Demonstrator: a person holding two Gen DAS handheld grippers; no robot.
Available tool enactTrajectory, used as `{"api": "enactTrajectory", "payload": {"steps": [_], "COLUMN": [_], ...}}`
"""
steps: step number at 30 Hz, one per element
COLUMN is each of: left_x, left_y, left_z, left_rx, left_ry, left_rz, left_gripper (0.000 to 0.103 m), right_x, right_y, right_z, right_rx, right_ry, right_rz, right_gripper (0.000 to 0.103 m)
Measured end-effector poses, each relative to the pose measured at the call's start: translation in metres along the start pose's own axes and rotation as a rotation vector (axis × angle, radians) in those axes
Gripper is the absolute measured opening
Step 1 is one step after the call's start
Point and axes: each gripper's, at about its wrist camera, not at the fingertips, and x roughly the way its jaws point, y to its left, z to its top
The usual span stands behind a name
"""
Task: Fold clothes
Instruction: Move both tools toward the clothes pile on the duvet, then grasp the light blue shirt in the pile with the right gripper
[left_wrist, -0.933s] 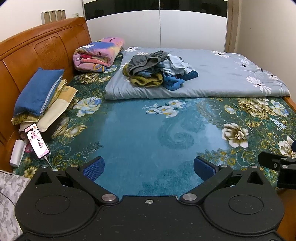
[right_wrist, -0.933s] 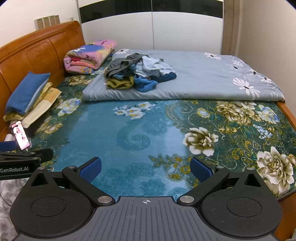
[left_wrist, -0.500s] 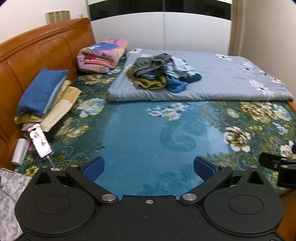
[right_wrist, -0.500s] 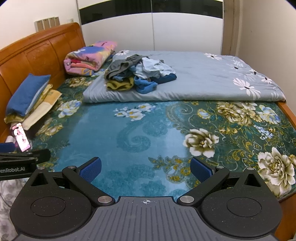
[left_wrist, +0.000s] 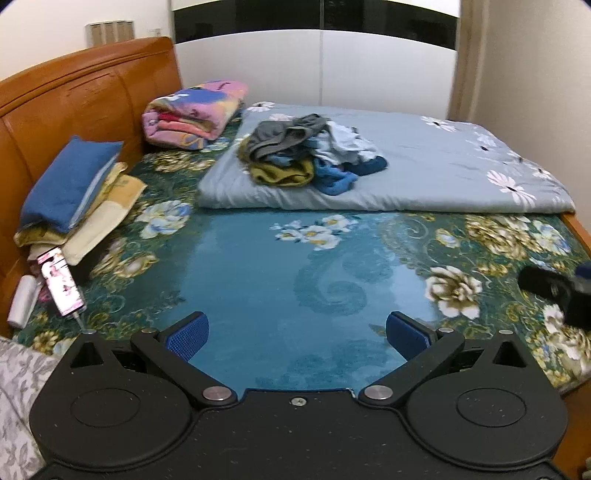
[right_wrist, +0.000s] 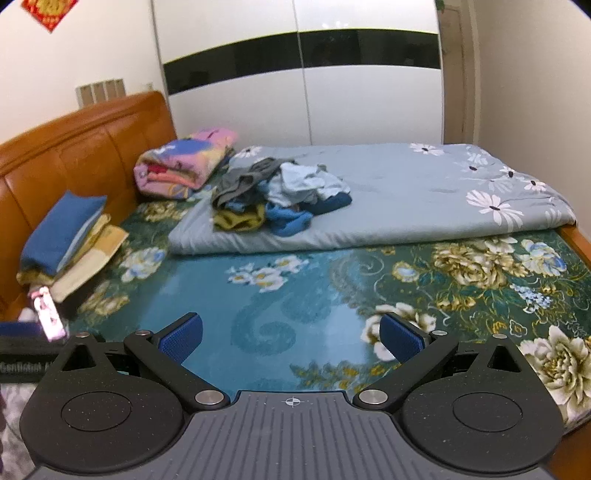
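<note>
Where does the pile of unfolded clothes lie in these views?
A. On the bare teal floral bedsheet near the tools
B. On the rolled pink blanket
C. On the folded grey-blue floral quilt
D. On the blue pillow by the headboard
C: the pile of unfolded clothes rests on the folded grey-blue floral quilt, beyond the teal floral bedsheet, and neither open tool holds any of it.

Clothes lie on a quilt at the bed's far side, pillows left against the headboard.
</note>
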Motion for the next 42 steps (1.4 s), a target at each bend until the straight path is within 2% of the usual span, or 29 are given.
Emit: {"api": "enactTrajectory", "payload": {"steps": [3,6,8,14,17,19,22,24,28,34,39,42], "left_x": [0.002,0.011,0.017,0.043,0.074,0.096,0.129,0.152,0.197,0.259,0.307,0.335], "left_y": [-0.001,-0.002,-0.003,-0.004,0.007,0.015,0.030,0.039,0.054,0.066,0.070,0.068], "left_z": [0.008,0.017,0.022,0.053,0.077,0.095,0.130,0.147,0.171,0.183,0.195,0.205], "left_rx": [-0.009,-0.010,-0.004,-0.012,-0.038,-0.049,-0.077,-0.100,-0.109,-0.145,-0.150,-0.163], "left_ry": [-0.002,0.005,-0.009,-0.123,-0.156,-0.182,-0.186,-0.199,-0.163,-0.110,-0.055,-0.037], "left_rz": [-0.027,-0.070,-0.075,-0.026,-0.055,-0.078,-0.072,-0.079,-0.071,-0.049,-0.016,0.037], "left_gripper": [0.101,0.101,0.102,0.102,0.102,0.102,0.102,0.101,0.101,0.101,0.101,0.101], "right_x": [0.002,0.004,0.011,0.059,0.091,0.112,0.138,0.170,0.232,0.315,0.381,0.421], "right_y": [-0.011,-0.012,-0.011,-0.012,-0.010,-0.006,0.007,0.011,0.018,0.024,0.015,0.010], "right_z": [0.006,0.015,0.024,0.045,0.068,0.093,0.128,0.154,0.190,0.212,0.228,0.235], "right_rx": [0.035,-0.017,-0.054,-0.007,-0.005,-0.029,-0.041,-0.032,-0.003,0.000,-0.035,-0.086], "right_ry": [-0.069,-0.170,-0.206,-0.072,-0.041,-0.067,-0.130,-0.090,0.000,0.122,0.166,0.197], "right_rz": [0.022,0.051,0.072,0.142,0.148,0.151,0.127,0.141,0.170,0.175,0.158,0.149], "right_gripper": [0.103,0.103,0.103,0.103,0.103,0.103,0.103,0.103,0.103,0.103,0.103,0.103]}}
